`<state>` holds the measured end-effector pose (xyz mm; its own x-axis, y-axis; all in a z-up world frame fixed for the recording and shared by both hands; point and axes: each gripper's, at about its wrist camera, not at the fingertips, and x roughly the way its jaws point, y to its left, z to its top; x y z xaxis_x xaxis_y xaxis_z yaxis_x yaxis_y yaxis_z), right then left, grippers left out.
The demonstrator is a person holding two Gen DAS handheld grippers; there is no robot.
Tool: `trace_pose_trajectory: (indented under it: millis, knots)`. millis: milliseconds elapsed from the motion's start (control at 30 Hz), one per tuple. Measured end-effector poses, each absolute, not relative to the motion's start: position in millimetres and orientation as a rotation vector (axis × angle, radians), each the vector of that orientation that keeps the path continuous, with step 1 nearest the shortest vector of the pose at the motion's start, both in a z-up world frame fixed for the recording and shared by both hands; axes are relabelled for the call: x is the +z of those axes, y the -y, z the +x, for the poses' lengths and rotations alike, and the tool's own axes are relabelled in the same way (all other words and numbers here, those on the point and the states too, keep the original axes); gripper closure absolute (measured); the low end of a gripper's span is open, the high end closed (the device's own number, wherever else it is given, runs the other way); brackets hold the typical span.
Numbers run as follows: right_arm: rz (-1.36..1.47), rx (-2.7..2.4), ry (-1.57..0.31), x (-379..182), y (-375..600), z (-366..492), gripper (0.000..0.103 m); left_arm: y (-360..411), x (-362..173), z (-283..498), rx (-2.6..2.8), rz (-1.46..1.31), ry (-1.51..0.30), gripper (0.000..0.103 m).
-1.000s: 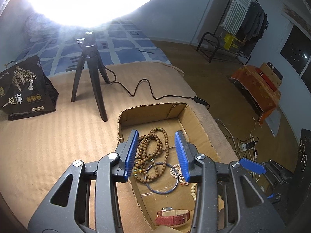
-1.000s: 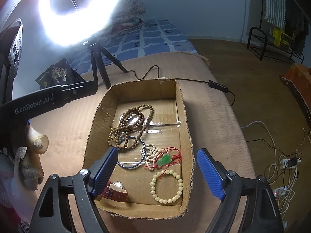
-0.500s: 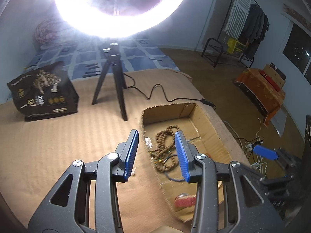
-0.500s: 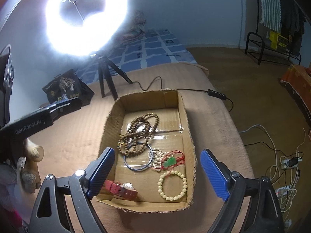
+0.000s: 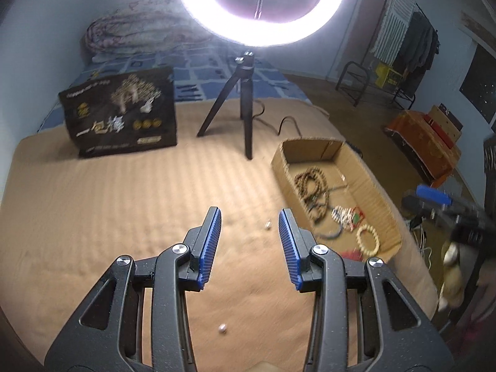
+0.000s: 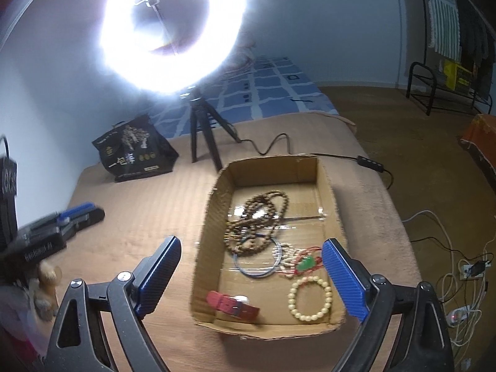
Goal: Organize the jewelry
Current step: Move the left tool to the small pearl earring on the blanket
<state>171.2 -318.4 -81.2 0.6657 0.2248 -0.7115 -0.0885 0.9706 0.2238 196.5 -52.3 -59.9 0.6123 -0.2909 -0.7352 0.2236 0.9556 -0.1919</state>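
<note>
Cardboard box (image 6: 214, 217) holds brown beads (image 6: 257, 217), blue bangle (image 6: 257, 271), cream bracelet (image 6: 310, 297), red watch (image 6: 232, 305).

Ring light (image 5: 260, 9), black bag (image 5: 121, 114), tripod (image 5: 238, 99)

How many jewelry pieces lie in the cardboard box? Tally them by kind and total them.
Brown bead strand: 1
Blue bangle: 1
Cream bead bracelet: 1
Red-strap watch: 1
Red-cord green pendant with pale beads: 1
Total: 5

**Materials and finish**

Cardboard box (image 6: 330, 187) is showing raw corrugated edges, glossy tape along its floor. Brown beads (image 6: 257, 217) are looking like matt wood — the cream bracelet (image 6: 309, 297) smooth, faintly shiny. Ribbed tan blanket (image 5: 124, 204) is reading as soft cloth.
</note>
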Motion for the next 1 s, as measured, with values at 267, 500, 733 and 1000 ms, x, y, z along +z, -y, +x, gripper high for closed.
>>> trace_pose_trajectory:
  millis: [267, 500, 733, 1000]
  knots:
    - [0.185, 0.249, -0.832, -78, 283, 173, 0.01, 24, -79, 164, -0.318, -0.063, -0.895, 0.064]
    - [0.181, 0.293, -0.822, -82, 255, 165, 0.03, 11, -99, 143, -0.388, -0.029, -0.933, 0.064]
    - [0.2, 0.312, -0.827, -109, 227, 157, 0.056, 18, -124, 129, -0.512, 0.044, -0.968, 0.064]
    - [0.206, 0.265, -0.847, -146, 200, 153, 0.067, 25, -162, 124, -0.611, 0.124, -1.0, 0.073]
